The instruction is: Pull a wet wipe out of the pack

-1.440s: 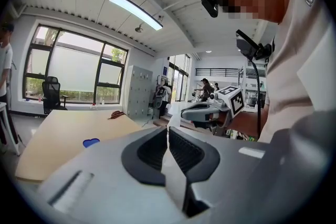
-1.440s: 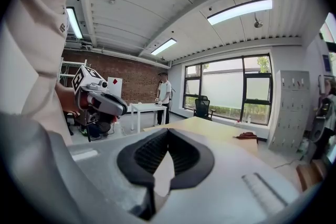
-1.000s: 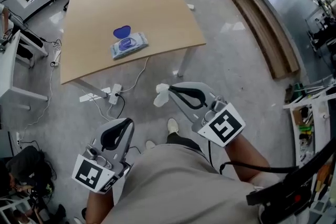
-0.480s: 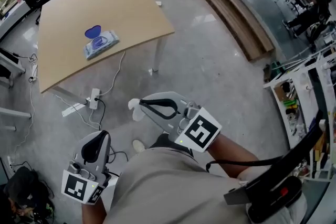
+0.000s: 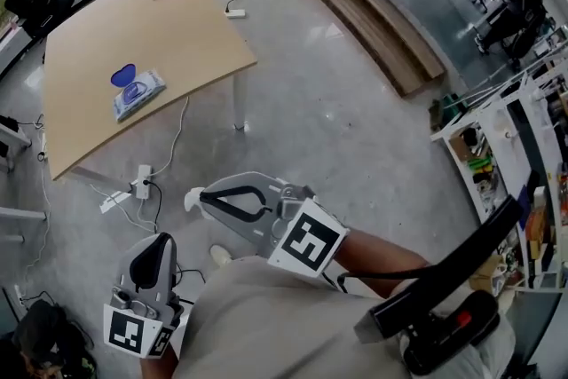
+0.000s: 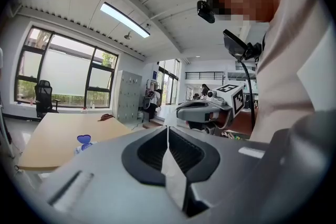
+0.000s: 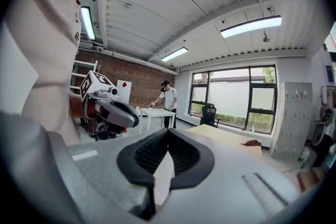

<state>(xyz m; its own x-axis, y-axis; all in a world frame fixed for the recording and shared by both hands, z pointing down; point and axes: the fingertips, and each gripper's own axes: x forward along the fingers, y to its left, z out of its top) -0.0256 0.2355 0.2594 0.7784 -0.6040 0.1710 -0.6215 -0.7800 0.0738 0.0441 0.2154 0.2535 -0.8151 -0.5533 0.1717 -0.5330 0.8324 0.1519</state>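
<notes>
Head camera: high, facing steeply down past the torso. Close below: left gripper (image 5: pixel 158 240) and right gripper (image 5: pixel 197 198); worktop (image 5: pixel 133 31) well off, upper left. Gripper cameras: each behind its own closed jaws, facing roughly level. All three catch the worktop; each gripper view catches the other gripper. The wet wipe (image 5: pixel 190 201) at the right tip: clear from the head only.

Office-style lab, wooden table (image 5: pixel 169 31), swivel chair (image 5: pixel 31 0), grey lockers (image 6: pixel 127 96), big windows (image 6: pixel 63 76), cluttered shelves (image 5: pixel 506 155)

Table (image 5: pixel 106 31) and wipe pack (image 5: pixel 138 95) have receded farther toward upper left.
</notes>
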